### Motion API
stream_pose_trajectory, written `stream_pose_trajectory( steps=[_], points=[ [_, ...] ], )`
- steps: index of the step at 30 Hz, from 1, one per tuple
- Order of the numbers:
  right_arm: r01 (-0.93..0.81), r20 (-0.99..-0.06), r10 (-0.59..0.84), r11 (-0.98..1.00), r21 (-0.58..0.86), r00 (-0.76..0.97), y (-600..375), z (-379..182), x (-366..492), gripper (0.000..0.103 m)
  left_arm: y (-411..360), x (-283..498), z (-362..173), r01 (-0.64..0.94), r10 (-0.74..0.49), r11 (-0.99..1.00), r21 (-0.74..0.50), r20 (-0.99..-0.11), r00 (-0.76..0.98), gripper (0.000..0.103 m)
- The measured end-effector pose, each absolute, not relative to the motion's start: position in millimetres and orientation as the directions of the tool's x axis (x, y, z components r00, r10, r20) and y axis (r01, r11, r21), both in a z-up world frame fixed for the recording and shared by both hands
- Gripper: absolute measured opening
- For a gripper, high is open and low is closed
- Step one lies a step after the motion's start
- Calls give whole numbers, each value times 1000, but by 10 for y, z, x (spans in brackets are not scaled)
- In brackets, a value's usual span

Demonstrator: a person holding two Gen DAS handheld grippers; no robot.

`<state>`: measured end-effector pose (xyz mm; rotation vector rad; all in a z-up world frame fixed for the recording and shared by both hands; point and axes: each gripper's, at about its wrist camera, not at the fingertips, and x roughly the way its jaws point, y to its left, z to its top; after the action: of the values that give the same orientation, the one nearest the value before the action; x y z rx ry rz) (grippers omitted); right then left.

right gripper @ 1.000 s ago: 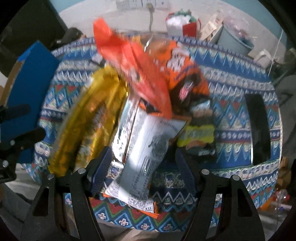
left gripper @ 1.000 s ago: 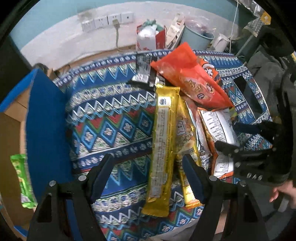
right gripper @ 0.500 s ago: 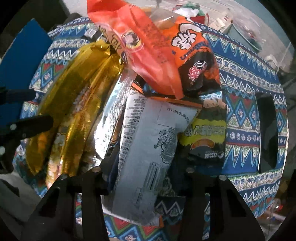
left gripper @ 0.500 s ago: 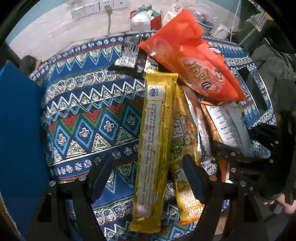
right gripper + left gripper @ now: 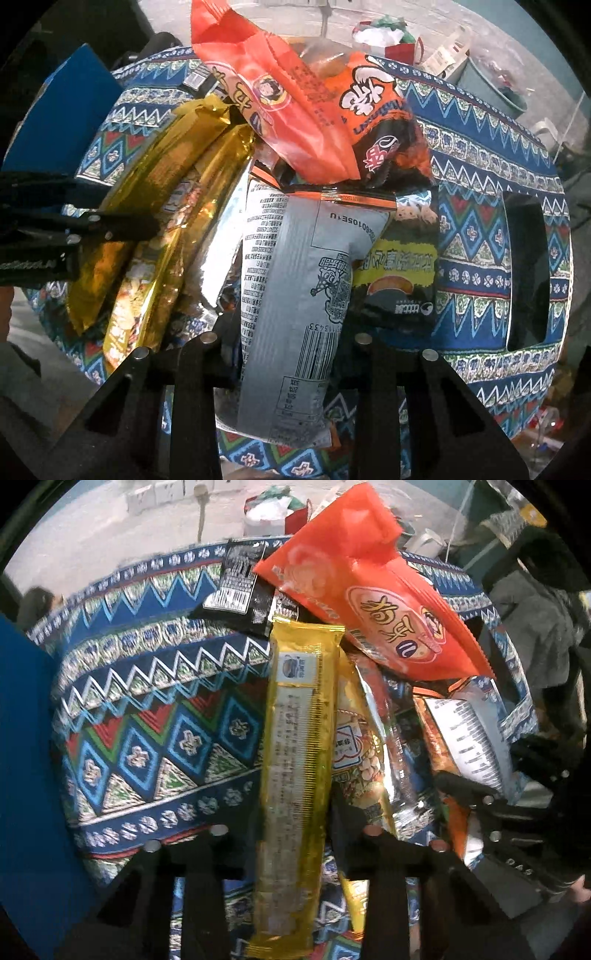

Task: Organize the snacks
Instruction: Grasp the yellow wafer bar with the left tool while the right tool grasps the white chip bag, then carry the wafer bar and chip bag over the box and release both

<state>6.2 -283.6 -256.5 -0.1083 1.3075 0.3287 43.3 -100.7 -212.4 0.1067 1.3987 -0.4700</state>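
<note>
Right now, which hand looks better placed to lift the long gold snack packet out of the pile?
Left, probably. The left gripper straddles the long gold packet lengthwise with a finger on either side. The right gripper straddles the grey packet instead.

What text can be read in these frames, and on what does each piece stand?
"狗牙儿": on the orange bag.
"105E4U", upside down: on the silver packet.
Fine print and barcode digits on the silver packet, the yellow packet and the black packet: too small to read.
Large lettering on the orange-and-black bag: too distorted to read.
</note>
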Motion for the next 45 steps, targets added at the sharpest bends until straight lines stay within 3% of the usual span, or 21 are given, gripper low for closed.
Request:
stream_pose_trajectory(
  steps=[16,45],
  points=[
    [-357,-931,239,925,132,277,-2807,-2143,-188,32,-865,156,-1759,423,-168,904,-71,-966,197,29],
    [-443,-856,312,889,111,413,-2357,-1409,-3,31,-386,-1,-833,376,-162,927,-6,-909,384,29]
  ],
)
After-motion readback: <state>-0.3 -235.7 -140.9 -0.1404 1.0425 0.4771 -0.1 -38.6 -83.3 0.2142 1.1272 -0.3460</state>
